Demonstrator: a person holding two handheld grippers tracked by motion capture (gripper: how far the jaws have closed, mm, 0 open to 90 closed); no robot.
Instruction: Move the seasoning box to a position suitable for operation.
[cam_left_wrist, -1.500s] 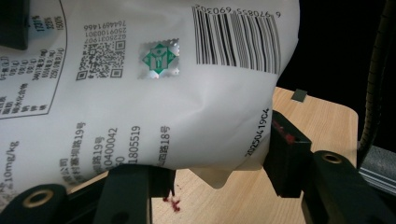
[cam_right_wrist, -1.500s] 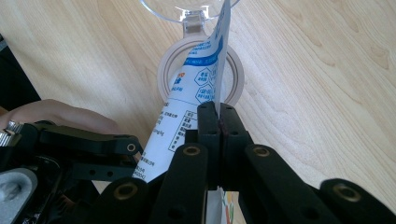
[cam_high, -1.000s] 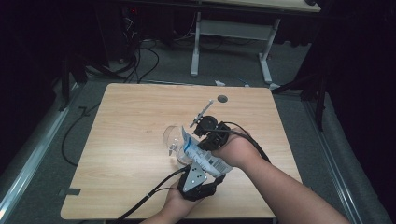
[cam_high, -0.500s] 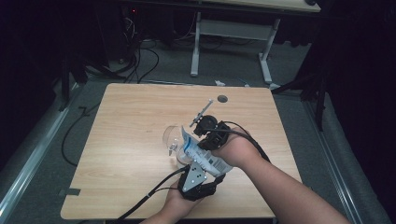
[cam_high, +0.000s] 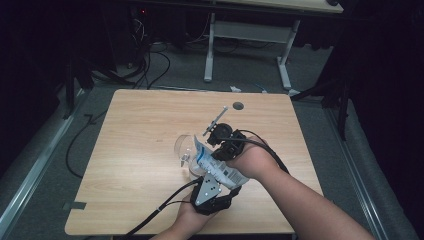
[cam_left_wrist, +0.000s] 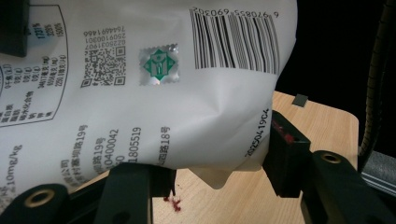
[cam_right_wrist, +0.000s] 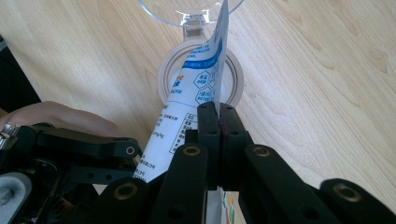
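Tongs on both hands meet over one white printed bag (cam_high: 212, 162) near the middle of the desk (cam_high: 135, 130). In the high view the left tongs (cam_high: 212, 182) come up from the near edge, a grey three-cornered plate on top and a black cable trailing off toward the near left corner. The right tongs (cam_high: 220, 145) sit just beyond them, with the right hand (cam_high: 252, 160) behind.

In the left gripper view the bag (cam_left_wrist: 140, 79) bulges between the two black jaws of the left tongs (cam_left_wrist: 205, 154). The jaws stand partly apart, one at each side of the bag's lower end and both against it, so they grip the bag across its width. A barcode, a code square and a small green seal show on the side facing this camera. Wood of the desk (cam_left_wrist: 322, 126) lies below and beyond the bag.

In the right gripper view the right tongs (cam_right_wrist: 219, 119) are pressed tight together on a thin edge of the bag (cam_right_wrist: 196, 79), which stands up on edge from between the jaws. The bag's far end, with blue print, reaches over the round mouth of a clear jar (cam_right_wrist: 238, 77) standing on the desk just ahead of these tongs. A clear hinged lid (cam_right_wrist: 187, 11) hangs open past the jar. The left tongs and the left hand (cam_right_wrist: 60, 116) show at the left of that view, close beside the bag.

In the high view the jar (cam_high: 192, 165) and lid (cam_high: 182, 147) sit just left of the right tongs, touching the bag.
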